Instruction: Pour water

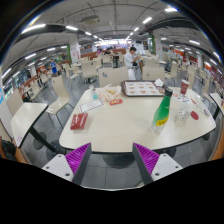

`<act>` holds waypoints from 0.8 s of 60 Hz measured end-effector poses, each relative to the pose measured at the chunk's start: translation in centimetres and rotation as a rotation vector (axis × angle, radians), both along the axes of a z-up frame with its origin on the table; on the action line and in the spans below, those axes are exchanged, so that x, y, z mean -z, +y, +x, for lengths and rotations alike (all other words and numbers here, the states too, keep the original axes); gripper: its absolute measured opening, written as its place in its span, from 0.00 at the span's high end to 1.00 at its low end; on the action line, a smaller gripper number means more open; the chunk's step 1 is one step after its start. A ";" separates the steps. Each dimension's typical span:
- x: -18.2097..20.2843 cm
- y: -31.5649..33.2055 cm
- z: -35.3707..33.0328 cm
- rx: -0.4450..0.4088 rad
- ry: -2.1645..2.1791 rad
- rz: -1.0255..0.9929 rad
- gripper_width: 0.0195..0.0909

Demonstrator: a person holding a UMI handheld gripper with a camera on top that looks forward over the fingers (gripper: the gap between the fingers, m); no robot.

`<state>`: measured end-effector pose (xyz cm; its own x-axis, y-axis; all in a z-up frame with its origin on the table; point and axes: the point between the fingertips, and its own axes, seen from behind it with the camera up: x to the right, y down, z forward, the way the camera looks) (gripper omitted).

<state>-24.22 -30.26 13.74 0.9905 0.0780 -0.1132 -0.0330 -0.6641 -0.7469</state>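
Note:
A green bottle (161,113) with a yellow cap stands on the white table (125,125), toward its right side and well beyond my fingers. A small cup (194,115) sits to the right of the bottle, near the table's right end. My gripper (112,160) hangs in front of the table's near edge, over the grey floor. Its two purple pads (79,159) stand wide apart with nothing between them.
On the table lie a red packet (79,121) at the left, a white bag (91,101) and snacks behind it, and a grey tray (142,88) at the back. Chairs (60,98) flank the table. A person (131,62) stands far behind.

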 end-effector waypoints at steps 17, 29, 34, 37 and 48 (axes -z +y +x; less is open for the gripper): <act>1.5 1.9 3.0 0.035 0.015 0.033 0.10; 2.9 4.5 11.4 0.167 -0.040 0.105 0.10; 4.1 6.3 14.7 0.215 -0.067 0.123 0.10; 4.8 7.7 16.2 0.233 -0.075 0.142 0.10; 6.8 13.7 19.3 0.253 -0.076 0.232 0.11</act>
<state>-4.87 -16.53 6.97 0.9866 -0.1562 -0.0467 -0.1138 -0.4546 -0.8834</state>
